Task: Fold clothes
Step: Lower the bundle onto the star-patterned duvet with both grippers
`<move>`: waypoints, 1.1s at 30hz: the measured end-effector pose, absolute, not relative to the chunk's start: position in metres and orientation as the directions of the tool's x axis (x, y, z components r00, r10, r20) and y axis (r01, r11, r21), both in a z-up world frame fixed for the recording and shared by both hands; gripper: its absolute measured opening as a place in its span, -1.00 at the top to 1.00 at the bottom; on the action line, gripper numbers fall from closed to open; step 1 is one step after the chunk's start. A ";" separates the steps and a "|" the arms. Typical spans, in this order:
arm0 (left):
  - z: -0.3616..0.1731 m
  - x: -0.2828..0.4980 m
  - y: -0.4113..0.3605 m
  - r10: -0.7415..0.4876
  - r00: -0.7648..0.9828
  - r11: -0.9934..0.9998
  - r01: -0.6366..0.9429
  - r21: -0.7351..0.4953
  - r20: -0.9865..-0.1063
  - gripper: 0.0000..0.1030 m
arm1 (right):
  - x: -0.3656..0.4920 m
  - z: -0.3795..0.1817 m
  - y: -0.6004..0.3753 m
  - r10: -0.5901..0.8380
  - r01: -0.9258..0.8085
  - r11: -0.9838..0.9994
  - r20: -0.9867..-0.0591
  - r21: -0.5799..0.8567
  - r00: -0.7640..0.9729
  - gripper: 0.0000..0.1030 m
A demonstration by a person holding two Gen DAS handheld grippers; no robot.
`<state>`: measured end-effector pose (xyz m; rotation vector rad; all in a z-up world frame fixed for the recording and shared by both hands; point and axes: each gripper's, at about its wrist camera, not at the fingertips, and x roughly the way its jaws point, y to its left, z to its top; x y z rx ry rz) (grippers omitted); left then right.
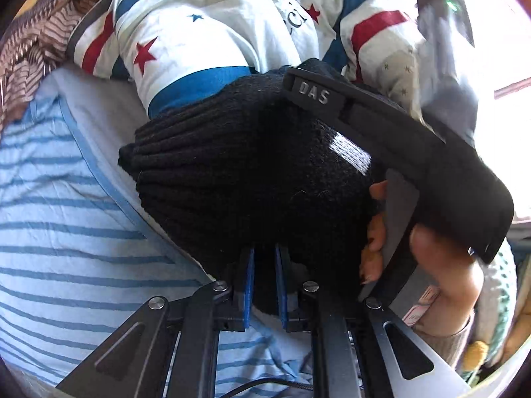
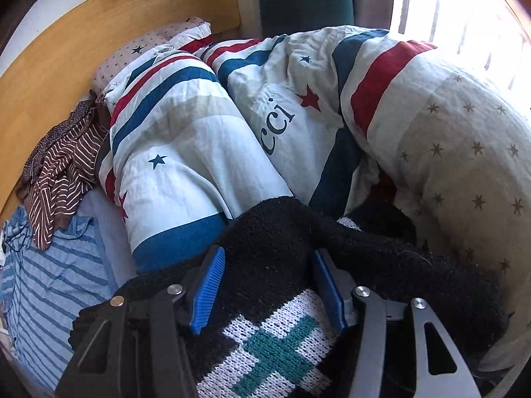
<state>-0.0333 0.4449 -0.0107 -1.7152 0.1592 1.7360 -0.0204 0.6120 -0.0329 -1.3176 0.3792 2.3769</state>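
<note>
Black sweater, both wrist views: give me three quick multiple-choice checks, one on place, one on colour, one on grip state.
1. Where does the brown striped garment lie?
A. by the wooden headboard
B. on the black sweater
C. in a gripper

2. What colour is the cross knitted into the sweater's white patch?
A. red
B. teal
C. yellow

3. How is the left gripper?
A. wide open, empty
B. nearly closed on black knit
C. holding the quilt

Answers:
1 A, it is heaped against the headboard, left of the quilt.
2 B, the right wrist view shows a teal cross.
3 B, its blue pads pinch the sweater's fabric.
</note>
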 end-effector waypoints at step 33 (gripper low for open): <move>-0.023 -0.030 0.361 0.470 0.081 -0.826 -0.310 -0.470 -0.879 0.61 | 0.044 -0.001 0.627 0.138 -0.479 -0.871 -0.881 0.110 -0.453 -0.57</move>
